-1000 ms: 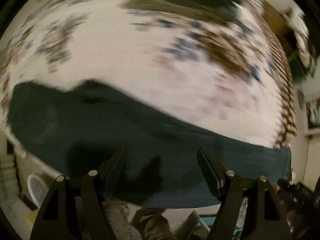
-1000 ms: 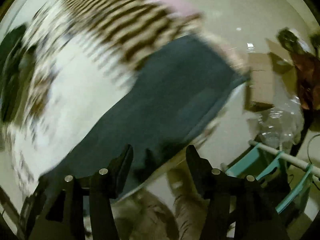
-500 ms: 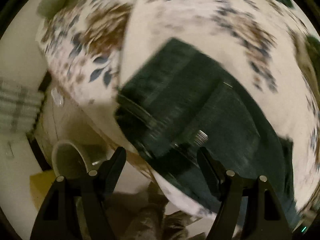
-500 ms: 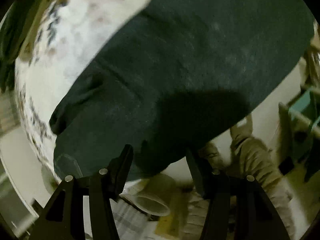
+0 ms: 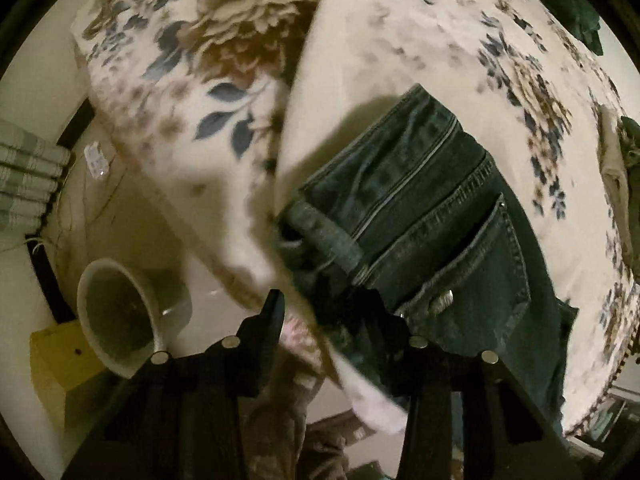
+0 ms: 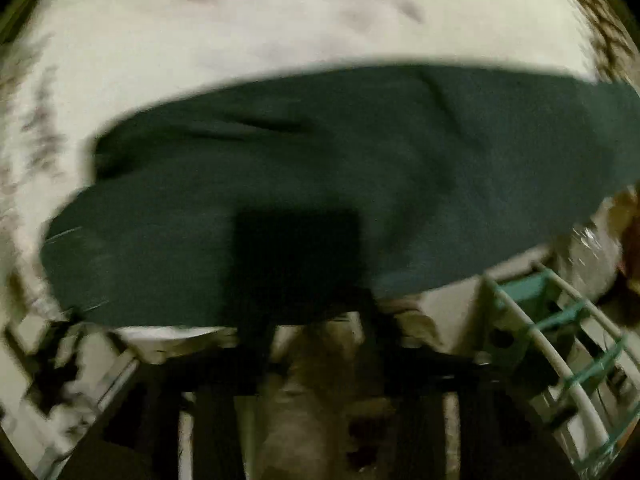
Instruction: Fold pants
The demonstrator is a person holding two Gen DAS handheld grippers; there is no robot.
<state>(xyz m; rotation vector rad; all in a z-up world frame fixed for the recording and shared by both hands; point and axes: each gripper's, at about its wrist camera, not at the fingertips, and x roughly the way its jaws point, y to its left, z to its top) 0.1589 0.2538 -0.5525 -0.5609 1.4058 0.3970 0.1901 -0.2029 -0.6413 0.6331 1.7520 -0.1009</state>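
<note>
Left wrist view: floral bedspread (image 5: pixel 420 32) filling most of the frame, cream with brown and blue blooms, draped over the bed edge. Dark denim pants (image 5: pixel 432 216) lying on it near that edge, waistband end toward the lens, back pocket and seams uppermost. Pale round bin (image 5: pixel 116 316) on the floor below, left of the bed. Left gripper (image 5: pixel 330 318) with fingers spread apart, right one over the waistband denim, left one over the bed edge. Right wrist view, blurred: same pants (image 6: pixel 400 160) as a dark band across the bedspread (image 6: pixel 240 32); teal and white rack (image 6: pixel 560 328) at lower right; right gripper (image 6: pixel 316 312) with fingers apart, tips at the near hem, contact unclear.
</note>
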